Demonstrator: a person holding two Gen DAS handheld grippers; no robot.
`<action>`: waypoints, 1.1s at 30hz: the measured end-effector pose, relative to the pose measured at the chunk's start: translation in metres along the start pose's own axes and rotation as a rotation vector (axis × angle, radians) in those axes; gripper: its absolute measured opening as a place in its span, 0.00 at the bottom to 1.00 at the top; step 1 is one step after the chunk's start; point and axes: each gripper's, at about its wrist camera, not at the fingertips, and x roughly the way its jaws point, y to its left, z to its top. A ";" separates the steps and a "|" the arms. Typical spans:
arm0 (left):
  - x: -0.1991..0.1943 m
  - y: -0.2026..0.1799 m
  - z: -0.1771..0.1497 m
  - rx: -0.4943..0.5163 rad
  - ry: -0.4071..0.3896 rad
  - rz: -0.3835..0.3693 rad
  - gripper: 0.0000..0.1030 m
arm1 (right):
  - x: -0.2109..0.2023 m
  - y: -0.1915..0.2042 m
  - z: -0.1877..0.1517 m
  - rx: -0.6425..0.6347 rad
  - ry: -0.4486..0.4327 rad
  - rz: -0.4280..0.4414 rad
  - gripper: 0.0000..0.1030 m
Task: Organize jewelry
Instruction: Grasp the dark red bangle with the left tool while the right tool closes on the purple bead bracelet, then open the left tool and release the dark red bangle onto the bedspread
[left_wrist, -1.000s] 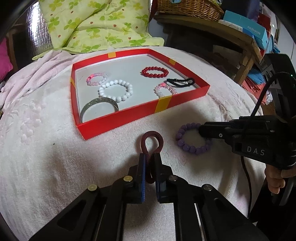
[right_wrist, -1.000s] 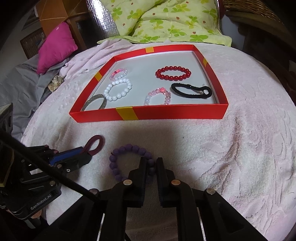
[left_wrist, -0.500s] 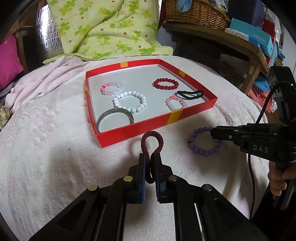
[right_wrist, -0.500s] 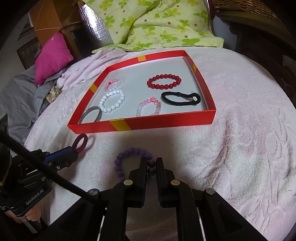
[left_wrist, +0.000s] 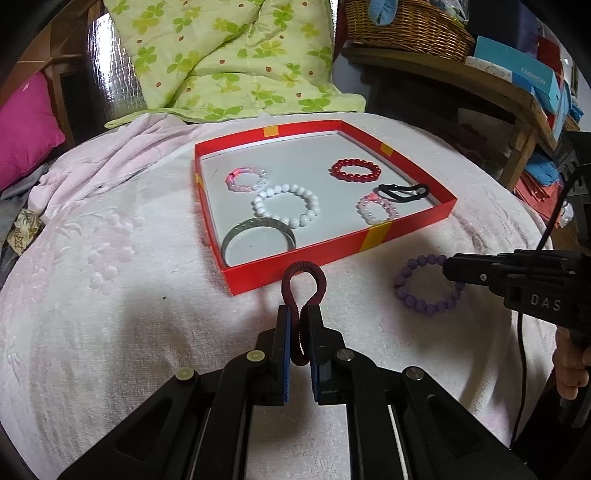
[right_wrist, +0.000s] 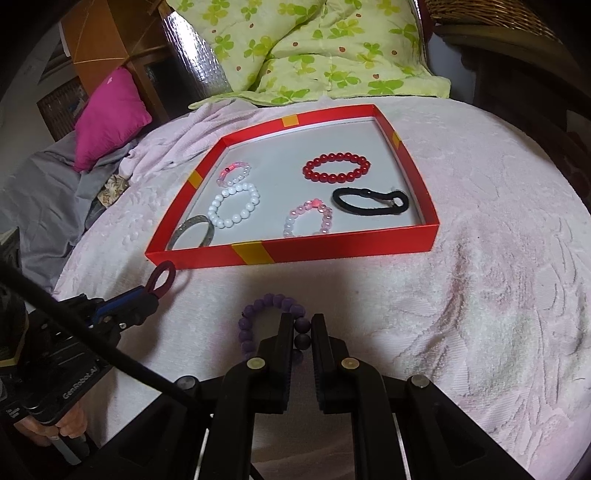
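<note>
Surface covered by a pale pink textured blanket (left_wrist: 110, 295). Green clover-print quilt (left_wrist: 229, 55) heaped at 12 o'clock. Magenta cushion (right_wrist: 110, 114) at 10 o'clock. Wooden shelf (left_wrist: 461, 77) at 2 o'clock carries a wicker basket (left_wrist: 406, 26) and blue box (left_wrist: 517, 70).

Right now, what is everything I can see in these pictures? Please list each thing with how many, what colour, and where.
Tray: one, red with yellow tape, on the blanket.
White bead bracelet: one, in the tray.
Red bead bracelet: one, far side of the tray.
Pink bead bracelets: two, in the tray.
Black hair tie: one, tray's right side.
Grey bangle: one, tray's near left corner.
Blanket: one, pale pink, under everything.
Quilt: one, green clover print, behind.
Cushion: one, magenta, far left.
Basket: one, wicker, on a shelf.
Left gripper: shut on the dark red hair tie.
Right gripper: shut on the purple bead bracelet.
</note>
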 end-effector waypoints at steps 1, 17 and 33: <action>0.000 0.001 0.000 -0.001 0.000 0.004 0.09 | 0.000 0.002 0.000 -0.002 -0.001 0.003 0.10; -0.005 0.014 0.002 -0.041 -0.006 0.063 0.09 | -0.001 0.028 0.007 -0.013 -0.020 0.044 0.10; -0.006 0.024 0.001 -0.068 0.001 0.088 0.09 | 0.003 0.031 0.006 -0.015 -0.011 0.042 0.10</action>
